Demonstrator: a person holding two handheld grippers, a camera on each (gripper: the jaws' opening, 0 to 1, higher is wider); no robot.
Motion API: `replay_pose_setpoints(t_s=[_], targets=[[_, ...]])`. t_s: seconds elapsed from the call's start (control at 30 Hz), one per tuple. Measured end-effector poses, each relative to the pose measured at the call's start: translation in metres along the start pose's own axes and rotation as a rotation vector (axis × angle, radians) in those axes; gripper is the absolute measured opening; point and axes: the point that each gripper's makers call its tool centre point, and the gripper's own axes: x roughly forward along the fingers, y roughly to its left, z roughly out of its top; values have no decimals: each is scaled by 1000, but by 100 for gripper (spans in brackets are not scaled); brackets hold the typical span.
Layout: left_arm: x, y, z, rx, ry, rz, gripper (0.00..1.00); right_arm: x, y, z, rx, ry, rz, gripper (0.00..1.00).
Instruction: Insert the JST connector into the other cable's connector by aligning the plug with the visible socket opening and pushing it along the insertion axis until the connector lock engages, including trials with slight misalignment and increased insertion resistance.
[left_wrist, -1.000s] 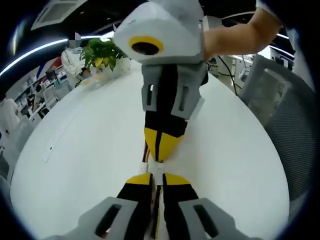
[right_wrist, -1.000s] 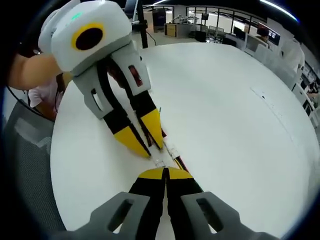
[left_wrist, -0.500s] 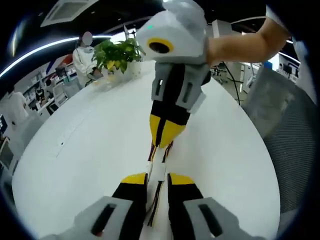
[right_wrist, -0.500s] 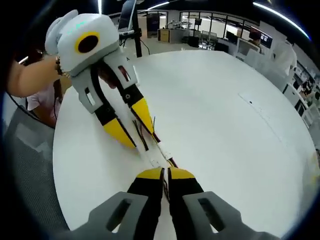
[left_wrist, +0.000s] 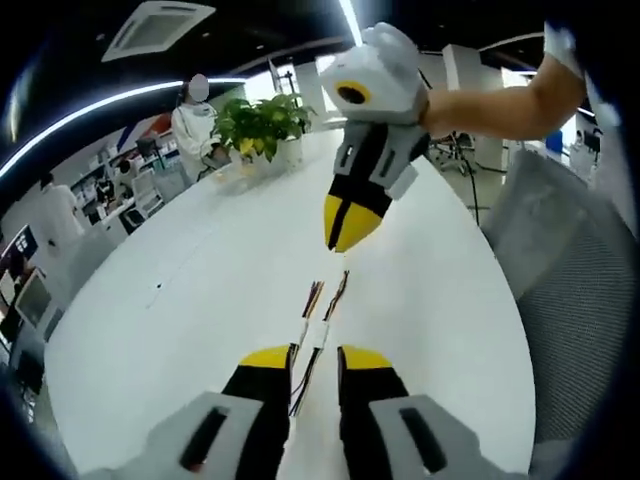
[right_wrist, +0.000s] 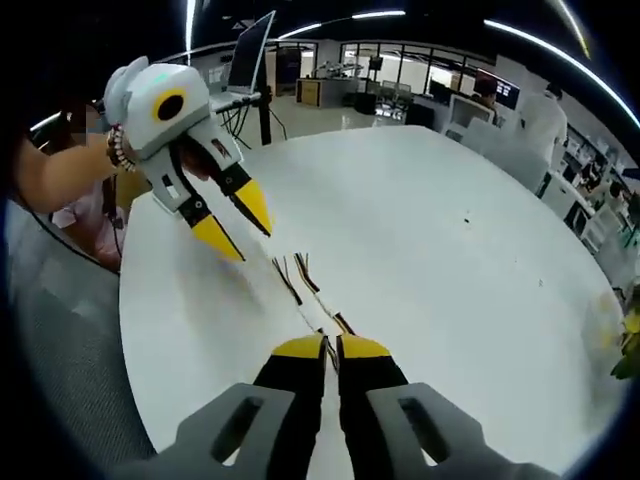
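The joined white connector lies on the white table, just ahead of the left gripper. It looks light, with limp wires; best gripped by the housing. The left gripper's jaws are parted, holding nothing. Beyond the connector, the right gripper appears clenched and empty.

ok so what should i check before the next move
1. Left gripper jaws apart, holding nothing: ok.
2. Right gripper jaws together, nothing between them: ok.
3. White connectors lying on the table, seemingly joined: ok.
4. Connector lock engaged: cannot tell, too small.
5. Wires free of both grippers: ok.
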Motion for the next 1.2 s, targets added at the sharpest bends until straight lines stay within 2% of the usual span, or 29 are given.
replay_pose_setpoints(t_s=[0.1,0.17,0.27,0.4,0.63,0.73,0.9,1.03,1.2], targets=[[-9,-6,8,-85,-44,22,12,-11,4,-2,18,-17,-15,2],[-13,-14,11,-75,-50,25,12,-19,10,-1,47,-32,-11,3],[-19,-22,15,-82,-54,49,13,-32,17,3,41,-61,-28,4],[-27,-33,22,-155,-113,52,13,-46,26,6,48,-93,-31,5],[-46,-53,16,-210,-111,93,16,-68,36,1,62,-139,-73,8],[-54,-61,15,-236,-116,112,17,-71,37,-7,82,-128,-82,9],[-74,-67,19,-300,-173,168,25,-86,42,-13,97,-154,-121,12],[-94,-70,18,-330,-193,212,27,-99,42,-17,115,-173,-156,15],[-107,-76,7,-358,-182,247,40,-112,46,-21,156,-207,-192,18]])
